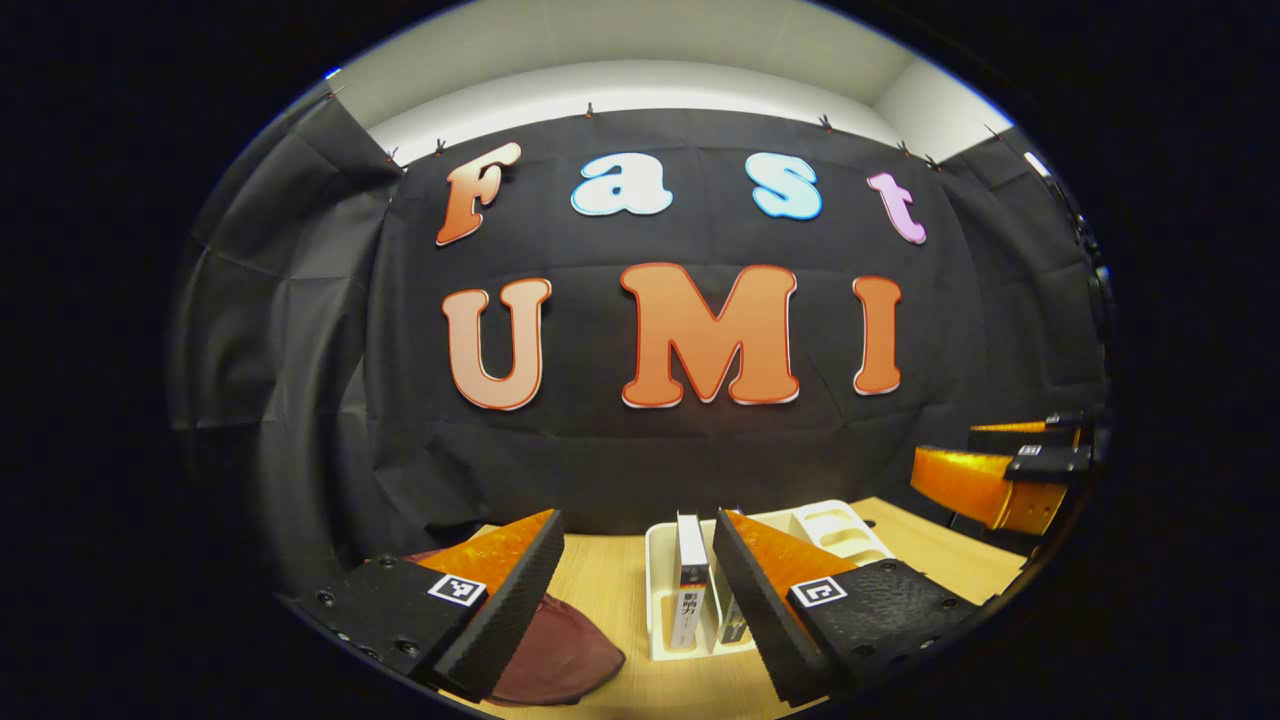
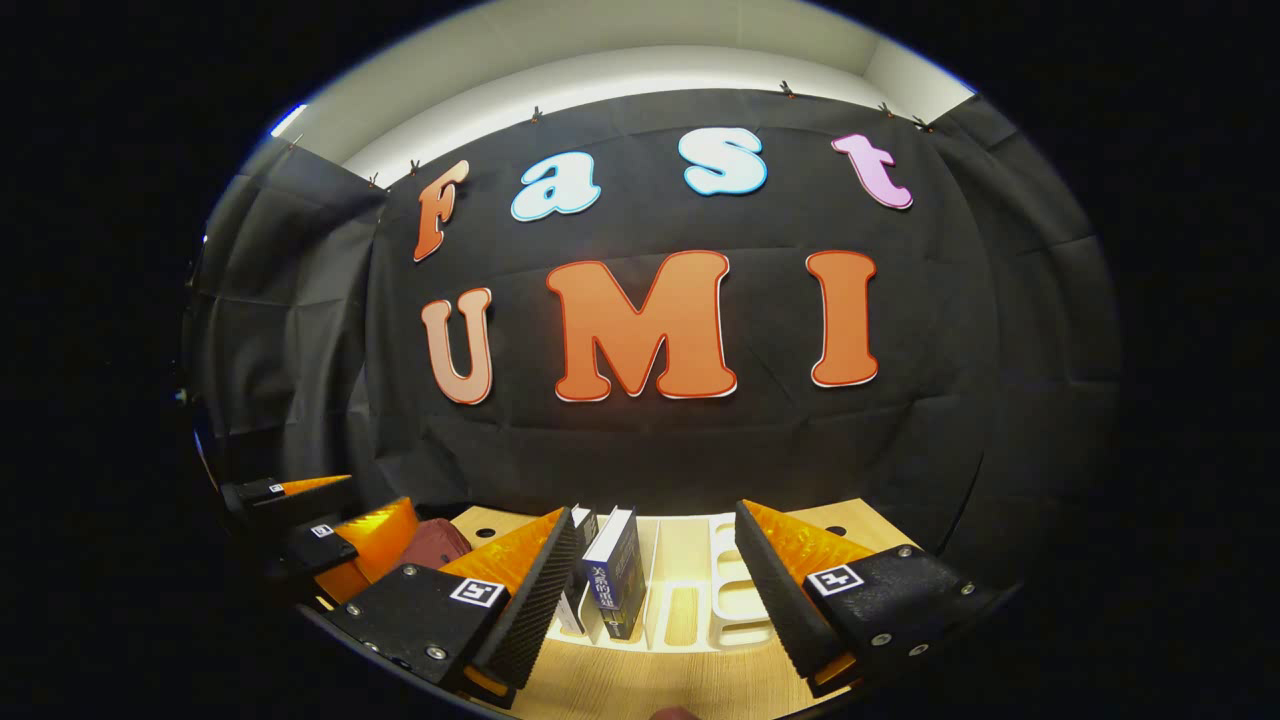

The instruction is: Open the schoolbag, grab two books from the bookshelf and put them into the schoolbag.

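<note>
The dark red schoolbag (image 1: 560,650) lay flat on the wooden table (image 1: 610,590), partly under the left finger of the left gripper (image 1: 635,600), whose fingers were spread wide and held nothing. Just to the bag's right in the left gripper view stood the white bookshelf (image 1: 660,600), a slotted rack with a white-spined book (image 1: 690,580) upright in it, just beside the inner face of that gripper's right finger; a second book was mostly hidden behind that finger. In the right gripper view the right gripper (image 2: 655,590) was likewise spread and empty, hovering in front of the bookshelf (image 2: 740,600). A dark blue book (image 2: 615,575) stood tilted in the rack between its fingers, close to the left one, with another book just behind it. Farther left in that view, the schoolbag (image 2: 435,545) showed beyond the other gripper's orange fingers (image 2: 375,530).
</note>
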The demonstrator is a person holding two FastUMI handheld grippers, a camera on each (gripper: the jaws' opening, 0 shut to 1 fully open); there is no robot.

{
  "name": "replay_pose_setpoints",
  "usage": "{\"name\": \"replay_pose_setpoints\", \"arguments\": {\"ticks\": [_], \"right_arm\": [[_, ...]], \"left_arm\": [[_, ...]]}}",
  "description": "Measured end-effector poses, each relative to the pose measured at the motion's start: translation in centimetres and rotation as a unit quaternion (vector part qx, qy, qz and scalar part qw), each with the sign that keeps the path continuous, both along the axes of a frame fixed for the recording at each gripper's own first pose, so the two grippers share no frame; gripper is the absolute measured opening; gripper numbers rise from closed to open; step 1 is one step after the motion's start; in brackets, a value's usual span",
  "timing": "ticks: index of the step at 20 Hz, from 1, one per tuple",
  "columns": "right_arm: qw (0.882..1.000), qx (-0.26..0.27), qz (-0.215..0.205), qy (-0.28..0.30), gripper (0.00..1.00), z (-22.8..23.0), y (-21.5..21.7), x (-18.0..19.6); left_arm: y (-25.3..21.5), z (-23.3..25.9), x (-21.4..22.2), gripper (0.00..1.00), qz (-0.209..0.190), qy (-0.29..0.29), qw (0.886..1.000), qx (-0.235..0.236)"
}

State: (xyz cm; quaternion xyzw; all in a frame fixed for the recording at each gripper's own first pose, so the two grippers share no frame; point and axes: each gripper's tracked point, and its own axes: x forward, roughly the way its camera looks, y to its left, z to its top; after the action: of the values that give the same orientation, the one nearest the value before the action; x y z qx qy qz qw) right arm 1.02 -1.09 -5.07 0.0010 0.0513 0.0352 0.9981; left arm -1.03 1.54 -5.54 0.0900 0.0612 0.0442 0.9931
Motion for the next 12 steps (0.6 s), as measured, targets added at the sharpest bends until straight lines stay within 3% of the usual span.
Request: {"name": "replay_pose_setpoints", "arguments": {"ticks": [4, 5, 6, 12], "right_arm": [[1.000, 0.001, 0.006, 0.008, 0.94, -0.9, -1.2, 0.0], [1.000, 0.001, 0.009, 0.009, 0.94, -1.0, -1.6, 0.1], [1.000, -0.001, 0.012, 0.011, 0.94, -1.3, -2.0, 0.2], [0.999, -0.001, 0.034, 0.025, 0.94, -3.4, -4.6, -0.3]], "left_arm": [[0.4, -4.4, -0.8, 0.94, 0.008, 0.044, 0.997, 0.063], [0.4, -5.5, -1.0, 1.00, 0.012, 0.057, 0.995, 0.085], [0.4, -6.8, -1.2, 0.96, 0.014, 0.069, 0.992, 0.106], [0.3, -13.5, -1.5, 0.96, 0.011, 0.131, 0.970, 0.205]]}}
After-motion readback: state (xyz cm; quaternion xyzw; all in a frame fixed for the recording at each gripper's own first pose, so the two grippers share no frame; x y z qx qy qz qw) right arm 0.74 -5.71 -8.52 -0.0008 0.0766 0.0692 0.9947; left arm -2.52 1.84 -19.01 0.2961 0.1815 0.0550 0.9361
